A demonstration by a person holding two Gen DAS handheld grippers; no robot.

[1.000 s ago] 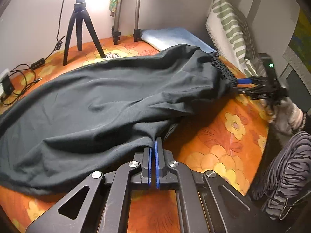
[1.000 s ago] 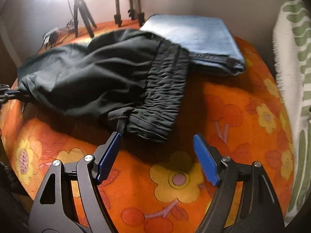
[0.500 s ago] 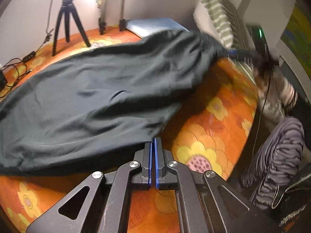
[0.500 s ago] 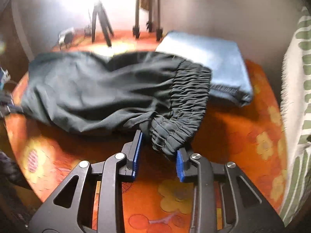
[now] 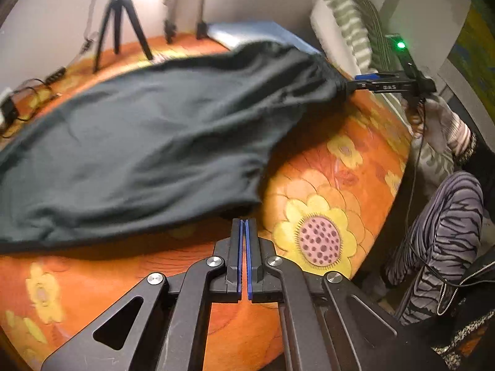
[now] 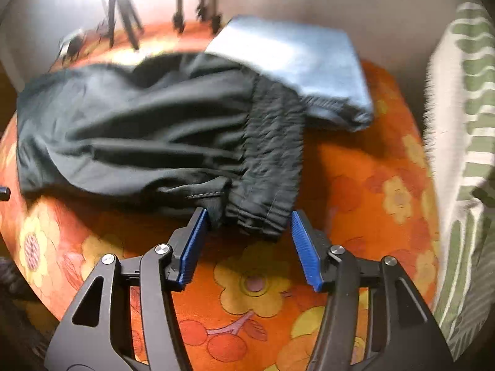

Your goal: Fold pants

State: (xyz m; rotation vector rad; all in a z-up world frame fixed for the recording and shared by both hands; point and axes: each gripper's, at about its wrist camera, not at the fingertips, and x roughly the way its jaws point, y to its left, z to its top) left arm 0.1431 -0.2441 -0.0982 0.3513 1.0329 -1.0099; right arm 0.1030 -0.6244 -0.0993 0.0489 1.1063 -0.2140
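Dark grey pants [image 5: 139,142] lie stretched across an orange flowered bedcover [image 5: 315,238]. My left gripper [image 5: 244,221] is shut, with the hem edge of the pants pinched at its tips. In the right wrist view the gathered waistband [image 6: 266,160] ends between the blue pads [image 6: 304,241] of my right gripper [image 6: 248,213]. Its jaws are opening; the left pad brushes the cloth and the right pad stands just clear. The right gripper [image 5: 352,84] also shows at the waistband's far end in the left wrist view. My left gripper [image 6: 3,192] peeks in at the far left edge.
A folded light-blue cloth [image 6: 297,58] lies behind the waistband, partly under it. A small tripod [image 5: 120,21] and cables [image 5: 18,102] stand at the back left. A green-striped pillow [image 6: 464,123] lines the right side. The person's striped trouser leg [image 5: 442,232] is beyond the bed's edge.
The right jaws closed onto the waistband end, then spread wider again. The left gripper pulled the hem back, and the pants lie flatter and more stretched.
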